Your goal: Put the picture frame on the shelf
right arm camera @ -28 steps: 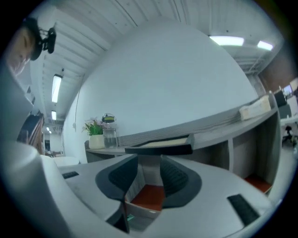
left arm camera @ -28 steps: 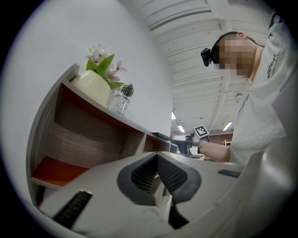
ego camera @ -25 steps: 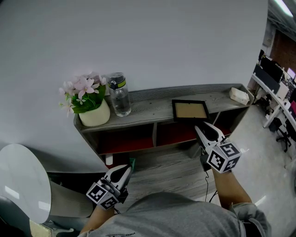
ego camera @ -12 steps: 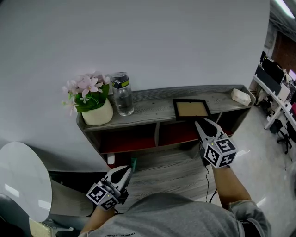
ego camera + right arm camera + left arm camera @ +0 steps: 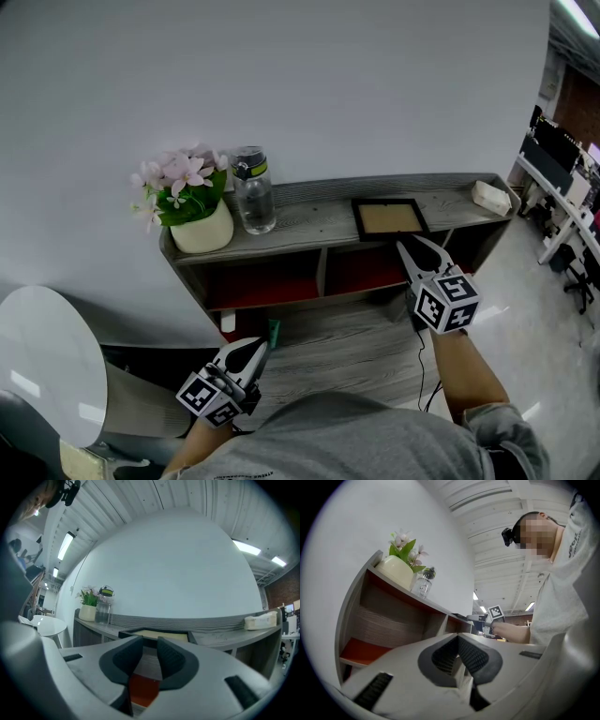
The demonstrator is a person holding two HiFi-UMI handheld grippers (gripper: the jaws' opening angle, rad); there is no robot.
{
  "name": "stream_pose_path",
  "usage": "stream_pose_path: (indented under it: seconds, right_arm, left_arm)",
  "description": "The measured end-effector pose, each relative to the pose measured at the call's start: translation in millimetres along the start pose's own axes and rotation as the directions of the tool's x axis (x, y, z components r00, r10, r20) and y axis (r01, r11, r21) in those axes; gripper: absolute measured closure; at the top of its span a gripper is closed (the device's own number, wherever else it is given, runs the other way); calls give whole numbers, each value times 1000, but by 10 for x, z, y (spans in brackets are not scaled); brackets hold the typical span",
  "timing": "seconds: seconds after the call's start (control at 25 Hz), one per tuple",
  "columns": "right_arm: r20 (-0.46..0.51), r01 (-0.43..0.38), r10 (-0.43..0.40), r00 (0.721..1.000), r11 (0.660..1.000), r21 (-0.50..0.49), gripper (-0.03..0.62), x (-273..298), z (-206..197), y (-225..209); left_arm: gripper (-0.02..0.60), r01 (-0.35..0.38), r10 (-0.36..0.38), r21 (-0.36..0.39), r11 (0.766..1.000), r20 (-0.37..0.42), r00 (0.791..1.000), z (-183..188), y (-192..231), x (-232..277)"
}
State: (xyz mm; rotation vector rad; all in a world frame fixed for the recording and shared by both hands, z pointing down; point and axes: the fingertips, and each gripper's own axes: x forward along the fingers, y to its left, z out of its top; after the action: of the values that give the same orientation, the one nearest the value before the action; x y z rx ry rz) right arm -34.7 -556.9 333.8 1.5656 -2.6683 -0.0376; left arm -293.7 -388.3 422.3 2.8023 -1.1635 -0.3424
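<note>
Grey wood-grain shelf (image 5: 309, 217) bears the black picture frame (image 5: 389, 217) lying flat on its top, right of the water bottle (image 5: 254, 192). Right gripper (image 5: 413, 247) sits just before the frame, jaws partly apart and empty; left gripper (image 5: 254, 346) hangs low, jaws together, holding nothing

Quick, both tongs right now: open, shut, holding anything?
Left tongs: shut, empty.
Right tongs: open, empty, just short of the picture frame.

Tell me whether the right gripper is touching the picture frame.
Apart. In the right gripper view the right gripper stands open with nothing between its pads; the picture frame lies flat on the shelf beyond its tips.
</note>
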Motion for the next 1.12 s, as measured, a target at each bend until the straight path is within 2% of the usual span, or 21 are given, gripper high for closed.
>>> stream_pose_path:
  seconds: [0.6, 0.76, 0.88, 1.12]
  right_arm:
    - [-21, -6, 6, 1000, 1000, 22, 511, 156, 1, -47]
    - [-26, -10, 12, 1000, 998, 70, 511, 261, 15, -105]
    - [-15, -6, 7, 1000, 995, 97, 554, 265, 23, -156]
    - [-28, 2, 0, 1000, 996, 89, 554, 278, 11, -151]
  left_arm:
    - [574, -17, 17, 0, 1000, -1, 1000, -7, 16, -95]
    - [574, -23, 23, -3, 1000, 1, 1000, -6, 29, -124]
    - [574, -24, 24, -5, 1000, 3, 1000, -2, 31, -135]
    - [574, -16, 16, -3, 1000, 5, 1000, 0, 40, -124]
